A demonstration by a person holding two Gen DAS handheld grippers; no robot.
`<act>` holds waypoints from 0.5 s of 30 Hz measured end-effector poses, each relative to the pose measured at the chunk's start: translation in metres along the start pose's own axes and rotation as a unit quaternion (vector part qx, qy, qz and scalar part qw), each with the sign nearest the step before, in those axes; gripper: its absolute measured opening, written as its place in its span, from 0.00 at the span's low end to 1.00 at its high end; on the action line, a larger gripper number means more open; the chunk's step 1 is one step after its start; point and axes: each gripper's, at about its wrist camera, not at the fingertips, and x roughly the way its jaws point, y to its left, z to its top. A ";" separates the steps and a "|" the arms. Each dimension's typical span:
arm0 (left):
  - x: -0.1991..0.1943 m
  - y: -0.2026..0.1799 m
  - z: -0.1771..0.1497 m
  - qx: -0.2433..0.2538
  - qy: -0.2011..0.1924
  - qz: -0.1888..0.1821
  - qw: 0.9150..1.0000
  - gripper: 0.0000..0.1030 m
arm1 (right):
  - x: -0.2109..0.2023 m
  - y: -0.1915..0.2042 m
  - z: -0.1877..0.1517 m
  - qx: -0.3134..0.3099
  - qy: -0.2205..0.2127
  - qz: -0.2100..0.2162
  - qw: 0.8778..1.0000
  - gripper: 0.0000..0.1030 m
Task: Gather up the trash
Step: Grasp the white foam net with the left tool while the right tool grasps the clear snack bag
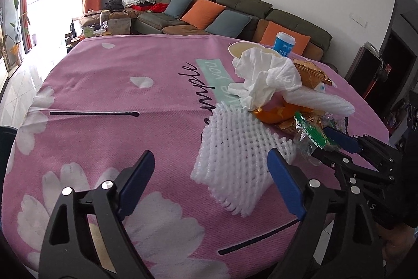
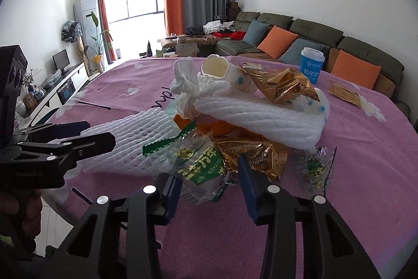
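materials on the table

the tablecloth (image 1: 104, 85) was matt woven cloth. the foam net (image 1: 235, 164) looked soft, ribbed plastic foam; the tissue (image 1: 266, 75) crumpled paper; the gold wrapper (image 2: 282, 88) shiny crinkled foil; the green wrapper (image 2: 201, 169) glossy clear plastic.

Burying most of the orange fruit peel (image 1: 271, 113) under the crumpled white tissue (image 1: 263, 75) and the white foam net sleeve (image 1: 321, 101), cutting off the black bodies of the left gripper (image 1: 211, 154) and right gripper (image 2: 206, 171) at the bottom edges.
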 end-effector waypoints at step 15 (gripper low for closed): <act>0.005 -0.014 -0.004 0.021 0.013 -0.014 1.000 0.38 | -0.010 -0.007 -0.005 0.021 0.000 0.015 1.000 0.05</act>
